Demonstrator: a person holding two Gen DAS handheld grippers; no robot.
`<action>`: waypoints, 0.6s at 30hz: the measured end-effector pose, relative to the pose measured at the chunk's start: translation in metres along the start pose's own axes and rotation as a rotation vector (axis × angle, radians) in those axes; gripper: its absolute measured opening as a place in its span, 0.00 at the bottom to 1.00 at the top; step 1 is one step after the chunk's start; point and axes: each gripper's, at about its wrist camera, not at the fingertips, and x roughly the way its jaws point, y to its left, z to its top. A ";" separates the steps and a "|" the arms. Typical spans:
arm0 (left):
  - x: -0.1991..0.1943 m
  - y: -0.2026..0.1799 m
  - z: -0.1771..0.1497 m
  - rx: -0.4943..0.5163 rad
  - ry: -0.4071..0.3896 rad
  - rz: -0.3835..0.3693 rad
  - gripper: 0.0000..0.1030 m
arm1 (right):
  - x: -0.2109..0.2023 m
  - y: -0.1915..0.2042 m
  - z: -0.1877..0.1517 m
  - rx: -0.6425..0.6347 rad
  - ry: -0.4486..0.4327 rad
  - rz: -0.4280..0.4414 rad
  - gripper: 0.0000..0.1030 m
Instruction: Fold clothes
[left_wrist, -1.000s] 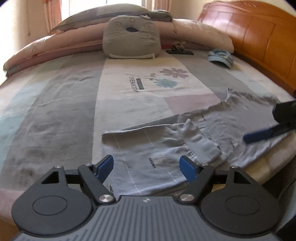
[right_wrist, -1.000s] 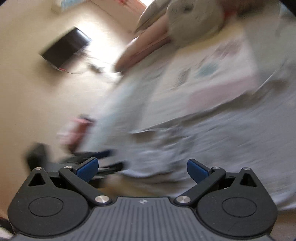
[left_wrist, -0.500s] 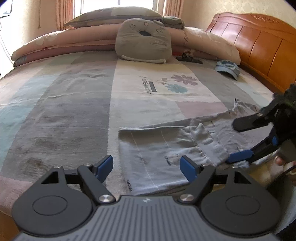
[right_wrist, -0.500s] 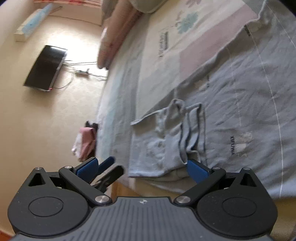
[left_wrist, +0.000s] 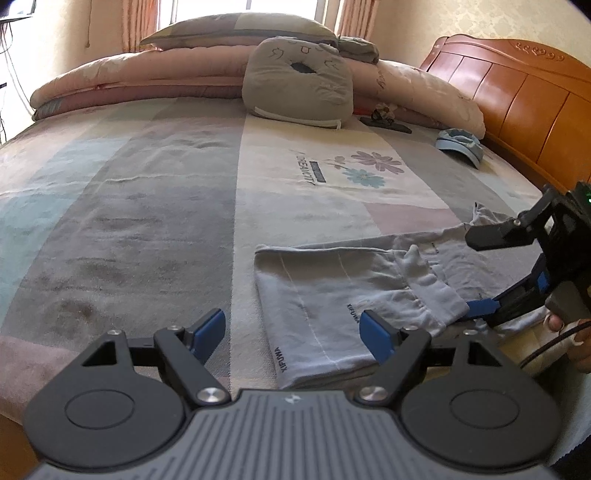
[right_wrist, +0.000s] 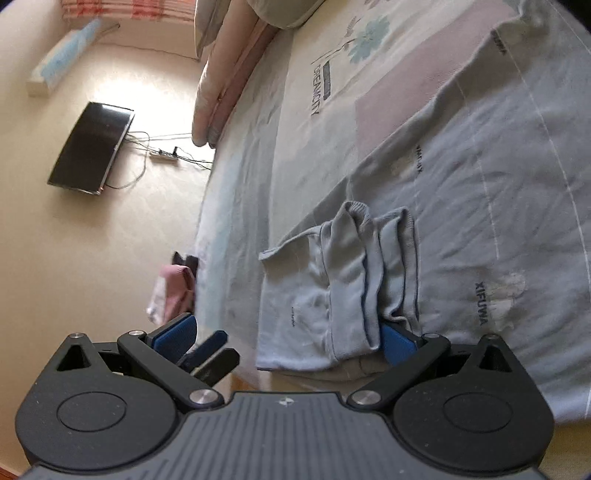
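Right claw (right_wrist: 286, 338), swung in from the side, now spread wide at garment (left_wrist: 332, 291)'s folded cuff; left claw (left_wrist: 293, 332) open too, ready to fold.

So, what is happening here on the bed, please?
A person is folding a grey garment lying near the edge of the bed, with a tool in each hand. The right tool is open around the garment's folded cuff. The left tool is open, above the garment's near corner, gripping nothing.
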 end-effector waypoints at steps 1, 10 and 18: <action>0.001 0.000 0.000 -0.003 0.002 0.003 0.78 | -0.001 0.000 -0.001 -0.004 -0.008 -0.009 0.95; -0.003 -0.001 -0.001 0.004 -0.005 -0.002 0.78 | -0.013 -0.039 -0.013 0.088 -0.094 -0.067 0.02; -0.008 -0.003 0.004 0.030 -0.014 -0.001 0.78 | -0.013 -0.004 -0.017 -0.001 -0.079 -0.156 0.05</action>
